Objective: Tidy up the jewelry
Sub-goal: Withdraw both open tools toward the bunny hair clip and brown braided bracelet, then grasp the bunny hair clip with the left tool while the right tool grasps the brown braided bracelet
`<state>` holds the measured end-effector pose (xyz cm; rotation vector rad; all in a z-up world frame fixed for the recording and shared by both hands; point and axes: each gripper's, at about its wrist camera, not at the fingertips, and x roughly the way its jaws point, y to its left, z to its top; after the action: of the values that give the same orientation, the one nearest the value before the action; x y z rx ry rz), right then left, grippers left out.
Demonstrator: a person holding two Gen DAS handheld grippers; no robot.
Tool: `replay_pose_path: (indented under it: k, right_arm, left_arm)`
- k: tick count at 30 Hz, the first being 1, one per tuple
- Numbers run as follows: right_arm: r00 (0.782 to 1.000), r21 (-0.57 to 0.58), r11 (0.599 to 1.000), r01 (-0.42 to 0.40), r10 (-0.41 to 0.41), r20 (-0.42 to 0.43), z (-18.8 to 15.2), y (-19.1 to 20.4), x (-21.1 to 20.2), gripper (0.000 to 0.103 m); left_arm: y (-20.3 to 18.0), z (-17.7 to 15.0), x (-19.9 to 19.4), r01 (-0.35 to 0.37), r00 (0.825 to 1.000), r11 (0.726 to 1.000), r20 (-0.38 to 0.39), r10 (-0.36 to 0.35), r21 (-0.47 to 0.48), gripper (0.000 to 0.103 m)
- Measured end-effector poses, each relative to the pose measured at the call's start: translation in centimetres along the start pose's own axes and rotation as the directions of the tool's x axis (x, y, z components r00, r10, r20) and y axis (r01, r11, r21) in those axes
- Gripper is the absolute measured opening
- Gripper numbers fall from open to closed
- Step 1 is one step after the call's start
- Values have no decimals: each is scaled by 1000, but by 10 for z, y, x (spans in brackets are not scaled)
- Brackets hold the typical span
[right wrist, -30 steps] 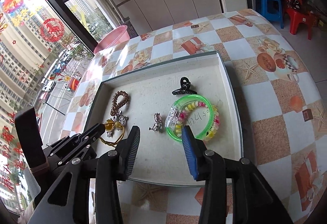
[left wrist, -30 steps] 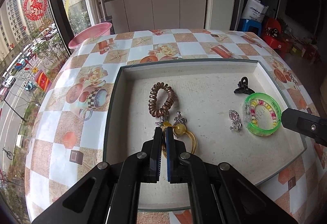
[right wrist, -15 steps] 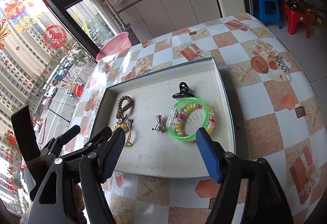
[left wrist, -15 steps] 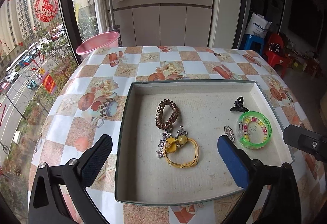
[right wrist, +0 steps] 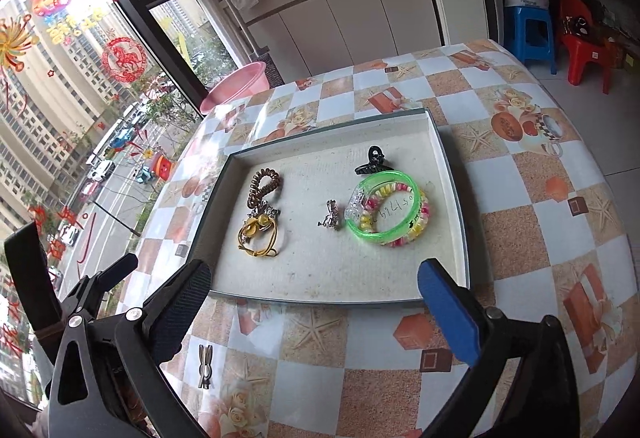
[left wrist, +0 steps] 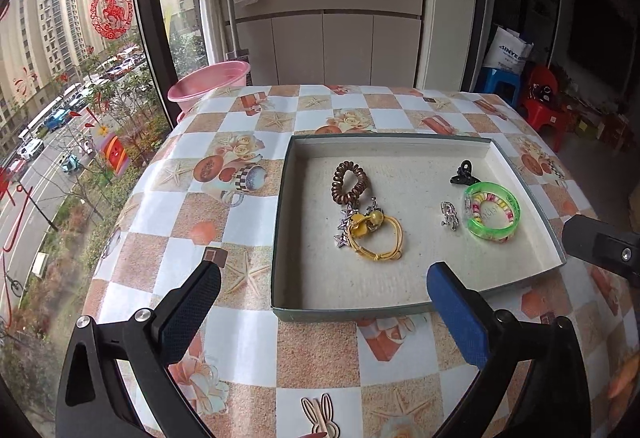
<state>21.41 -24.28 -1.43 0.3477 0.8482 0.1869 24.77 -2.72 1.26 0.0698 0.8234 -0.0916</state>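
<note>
at centre frame, the tray [left wrist: 520, 174] holds the yellow hair tie [left wrist: 376, 238] and green bangle [left wrist: 493, 216]. my left gripper [left wrist: 320, 294] is spread wide, empty. my right gripper's [right wrist: 316, 282] jaws are opening, nothing between them.

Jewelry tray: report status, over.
Left gripper open, empty; right gripper opening, empty. Yellow elastic hair tie and green plastic bangle inside shallow grey tray. Nothing obstructing.
</note>
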Motion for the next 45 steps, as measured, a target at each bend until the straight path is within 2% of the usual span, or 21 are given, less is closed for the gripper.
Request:
replay_pose_path:
  k: [4,9,13,21,25,31,37,45]
  right_arm:
    - [1000,-1,1000,-17,17,-10,-13,8,-14,103]
    - [1000,-53,998,12,-14,-24,-33,20,-35,103]
    - [999,-63,998,2,-4,-34,-53,27,-50,103]
    - [999,-100,995,16,-20,-42,-95,36,-73,103]
    - [997,-118,993,26,-35,-71,-118,38,-76,103]
    - [988,-166,984,58,-81,-134,-163,40,-71,103]
    - [976,-193,976,102,-136,-171,-203,37,-67,103]
    - [965,-214,964,157,-196,-177,-224,45,-57,103]
  left_arm:
    - [10,-15,-16,-1,1000,1000,-7,1,-16,103]
    - [14,-40,-42,-2,1000,1000,1,2,-3,103]
    - [22,-58,-57,0,1000,1000,8,0,-2,103]
    - [34,-94,-71,49,999,999,-21,-49,-6,103]
    - [41,-117,-71,85,995,996,-51,-87,-30,103]
    - [37,-143,-63,69,993,998,-91,-70,-7,103]
    - [31,-143,-53,67,992,998,-106,-67,-3,103]
    - [23,-127,-38,61,990,998,-124,-63,-18,103]
